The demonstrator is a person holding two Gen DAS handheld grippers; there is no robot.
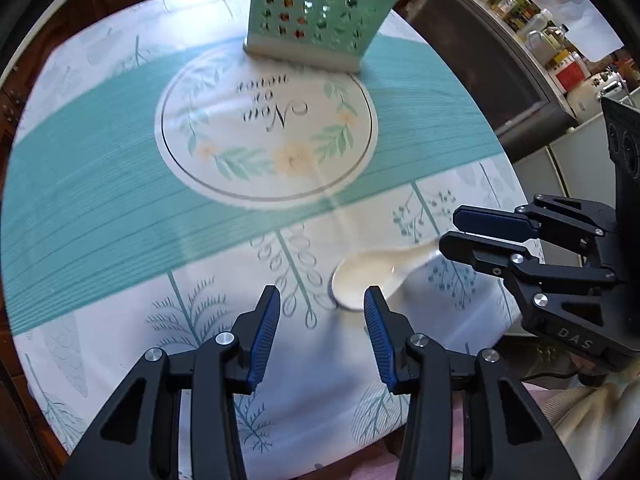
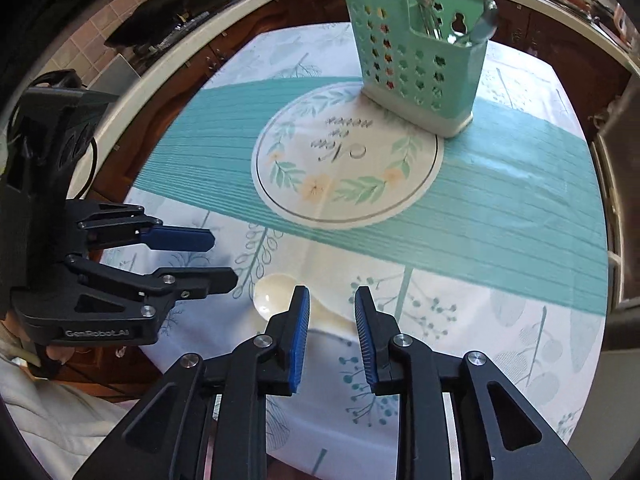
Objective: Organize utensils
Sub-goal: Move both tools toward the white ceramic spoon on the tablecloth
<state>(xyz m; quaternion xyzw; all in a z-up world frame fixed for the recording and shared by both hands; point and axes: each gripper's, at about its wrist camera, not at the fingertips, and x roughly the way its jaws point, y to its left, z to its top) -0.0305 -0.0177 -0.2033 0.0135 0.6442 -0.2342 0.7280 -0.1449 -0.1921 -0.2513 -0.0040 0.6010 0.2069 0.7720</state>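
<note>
A white ceramic soup spoon (image 1: pixel 368 276) lies on the patterned tablecloth (image 1: pixel 120 220) near the front edge; it also shows in the right wrist view (image 2: pixel 276 294). My left gripper (image 1: pixel 322 300) is open and empty, hovering just in front of the spoon's bowl. My right gripper (image 2: pixel 332 300) is open, its jaws standing over the spoon's handle; from the left wrist view it (image 1: pixel 450 230) sits at the handle's end. A green perforated utensil caddy (image 2: pixel 416 60) stands at the far side, holding metal spoons and chopsticks; it shows too in the left wrist view (image 1: pixel 316 12).
The table is round with a teal band and a printed circle (image 2: pixel 348 160) in the middle. A dark counter with jars and bottles (image 1: pixel 540 32) runs behind on the right. Wooden cabinets (image 2: pixel 160 92) lie beyond the table's far edge.
</note>
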